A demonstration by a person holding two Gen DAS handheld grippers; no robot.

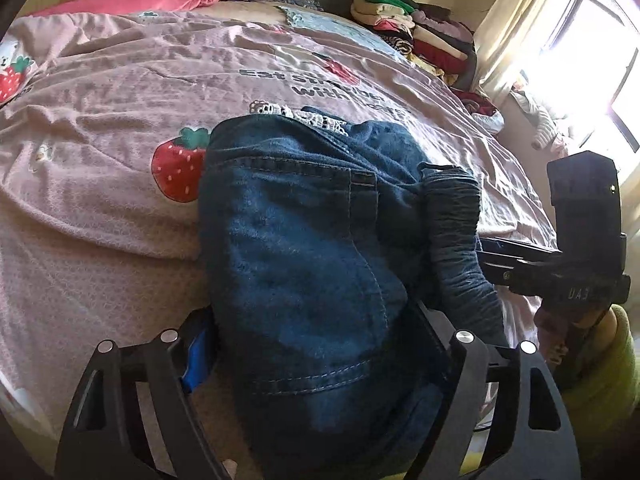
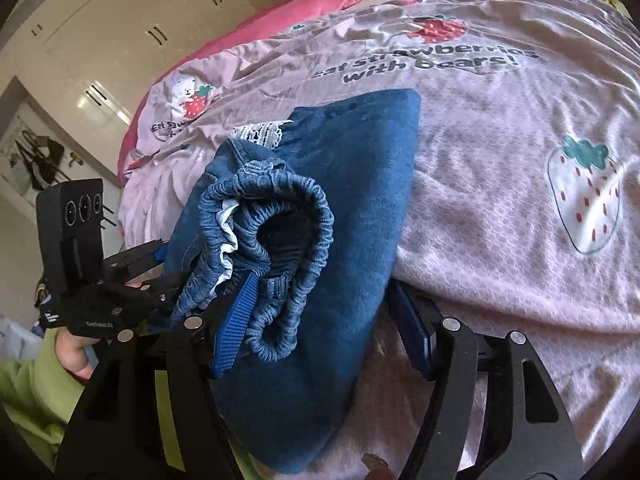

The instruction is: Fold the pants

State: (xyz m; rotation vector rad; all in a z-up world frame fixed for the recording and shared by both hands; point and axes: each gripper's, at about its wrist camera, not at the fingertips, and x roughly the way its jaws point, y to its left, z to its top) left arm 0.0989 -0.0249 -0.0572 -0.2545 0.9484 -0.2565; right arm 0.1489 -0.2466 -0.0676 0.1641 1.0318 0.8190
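Pants (image 1: pixel 304 248) folded into thick denim bundle, lying on pink strawberry bedspread (image 1: pixel 100 128) near my edge of bed. My left gripper (image 1: pixel 320 344) straddles bundle, both pads hard against denim sides, so gripping pants. My right gripper (image 2: pixel 316 320): left finger tucked in elastic waistband (image 2: pixel 280 216), right pad looks just clear of fabric. Can't tell if that one's clamped. Stack of folded clothes (image 1: pixel 420 36) at far corner.

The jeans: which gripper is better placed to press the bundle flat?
Probably the left gripper: it straddles the flat body of the jeans. The right gripper sits at the bunched waistband.
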